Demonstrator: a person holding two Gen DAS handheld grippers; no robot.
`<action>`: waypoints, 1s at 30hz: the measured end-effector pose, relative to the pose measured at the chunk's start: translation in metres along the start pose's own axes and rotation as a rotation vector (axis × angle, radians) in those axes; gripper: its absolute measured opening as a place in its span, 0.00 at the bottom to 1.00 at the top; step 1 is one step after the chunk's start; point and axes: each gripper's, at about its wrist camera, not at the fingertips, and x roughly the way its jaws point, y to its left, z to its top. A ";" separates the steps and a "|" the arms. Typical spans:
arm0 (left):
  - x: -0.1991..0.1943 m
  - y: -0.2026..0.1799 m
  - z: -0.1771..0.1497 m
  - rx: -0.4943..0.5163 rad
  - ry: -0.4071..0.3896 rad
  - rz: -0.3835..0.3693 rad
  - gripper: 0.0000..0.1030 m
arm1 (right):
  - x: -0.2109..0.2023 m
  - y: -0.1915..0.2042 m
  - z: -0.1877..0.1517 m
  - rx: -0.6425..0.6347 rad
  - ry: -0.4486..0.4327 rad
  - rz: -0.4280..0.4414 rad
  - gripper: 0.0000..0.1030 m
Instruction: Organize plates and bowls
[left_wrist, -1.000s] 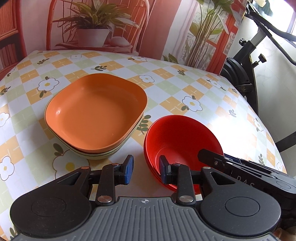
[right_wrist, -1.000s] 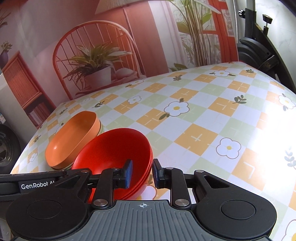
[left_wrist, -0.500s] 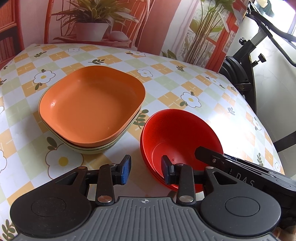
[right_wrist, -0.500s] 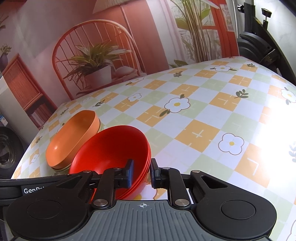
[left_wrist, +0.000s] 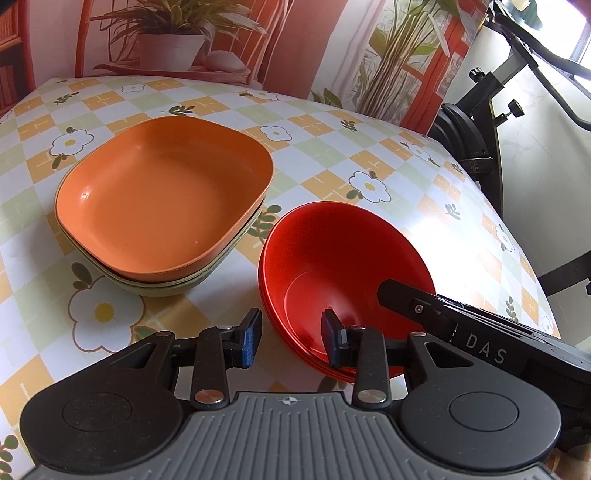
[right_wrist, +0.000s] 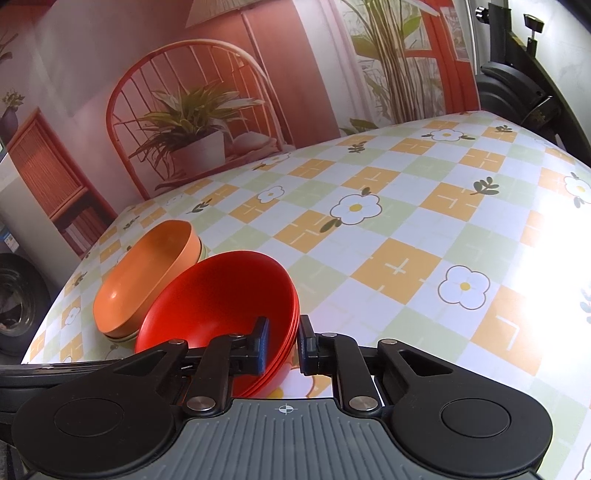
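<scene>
Both grippers are sitting a little lower and closer to the bowls than a second ago, and the right gripper's jaws are now narrower, straddling the near rim of the red bowls: one pad inside, one outside. Whether they are actually pinching the rim I cannot tell. The left gripper is standing open, its jaws spread wide, one finger over the tablecloth, the other reaching over the red bowls' near edge without closing on anything.

From the left view, the right gripper's body is showing as a black bar crossing the bowls' right side; the right view is showing instead the nested rims, several red bowls stacked. Just beside them to the left, the orange plate is lying on top of pale green ones, all resting on the table.
</scene>
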 end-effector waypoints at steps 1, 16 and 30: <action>0.000 -0.001 0.000 0.002 0.000 -0.004 0.35 | 0.000 0.000 0.000 0.000 0.000 0.000 0.14; -0.003 -0.002 0.001 0.011 0.000 -0.019 0.35 | -0.001 0.002 0.000 -0.007 -0.002 -0.025 0.13; -0.037 0.002 0.014 0.017 -0.075 -0.058 0.35 | -0.024 0.022 0.023 -0.018 -0.055 -0.032 0.11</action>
